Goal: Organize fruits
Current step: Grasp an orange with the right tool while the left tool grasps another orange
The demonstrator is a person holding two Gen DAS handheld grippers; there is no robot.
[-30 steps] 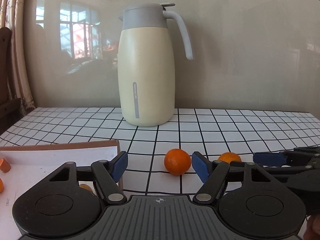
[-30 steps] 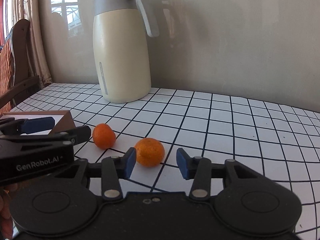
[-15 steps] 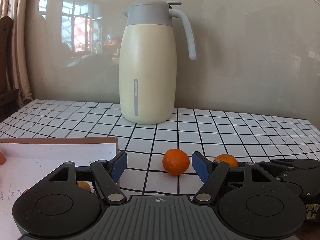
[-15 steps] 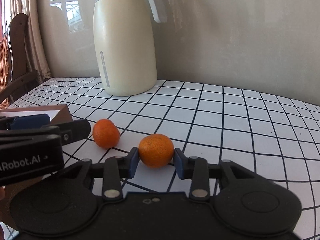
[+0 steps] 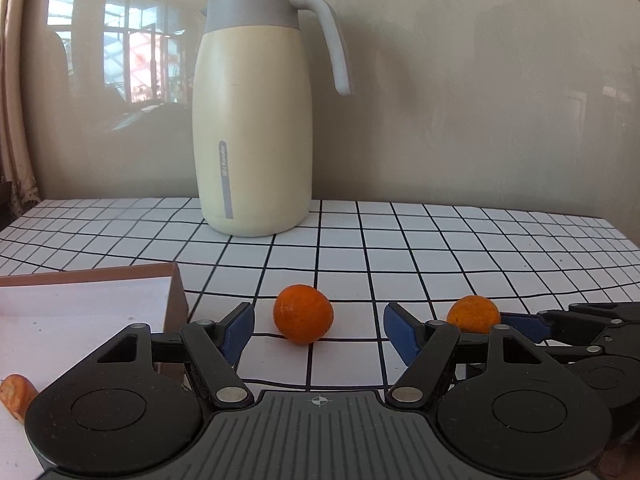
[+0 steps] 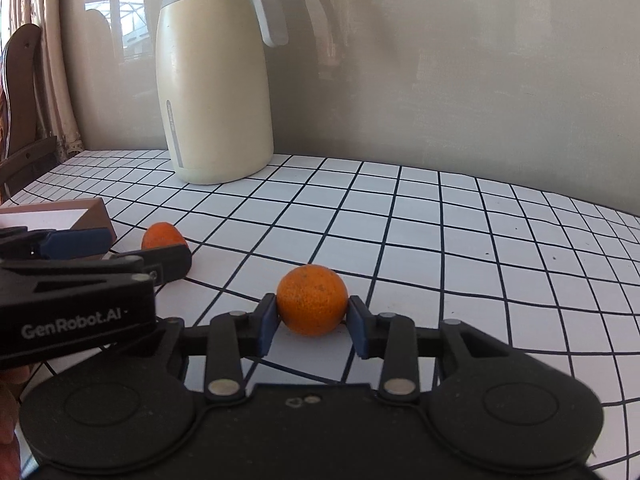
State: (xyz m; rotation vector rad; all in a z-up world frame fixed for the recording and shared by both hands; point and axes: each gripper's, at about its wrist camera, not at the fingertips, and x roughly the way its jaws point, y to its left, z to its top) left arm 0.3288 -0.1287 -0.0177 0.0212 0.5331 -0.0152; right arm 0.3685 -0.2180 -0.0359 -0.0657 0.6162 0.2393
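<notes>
Two small oranges lie on the grid-patterned tablecloth [image 6: 440, 216]. In the right wrist view my right gripper [image 6: 312, 322] is shut on the right orange [image 6: 312, 299], with both blue pads pressed to its sides. The left wrist view shows that same orange [image 5: 473, 314] at the right, with one blue finger [image 5: 524, 324] against it. My left gripper [image 5: 319, 330] is open, and the left orange [image 5: 303, 314] lies on the cloth just ahead of its fingertips, untouched. From the right wrist view the left gripper [image 6: 148, 249] partly hides this left orange [image 6: 164, 236].
A tall cream jug [image 5: 252, 132] with a grey lid stands at the back against the wall. A brown cardboard box [image 5: 176, 300] with a white inside sits at the left, holding an orange piece [image 5: 14, 396]. A wooden chair [image 6: 20, 100] stands far left.
My right gripper's jaws have closed onto the right orange. My left gripper has moved a little forward and down towards the left orange, jaws still apart.
</notes>
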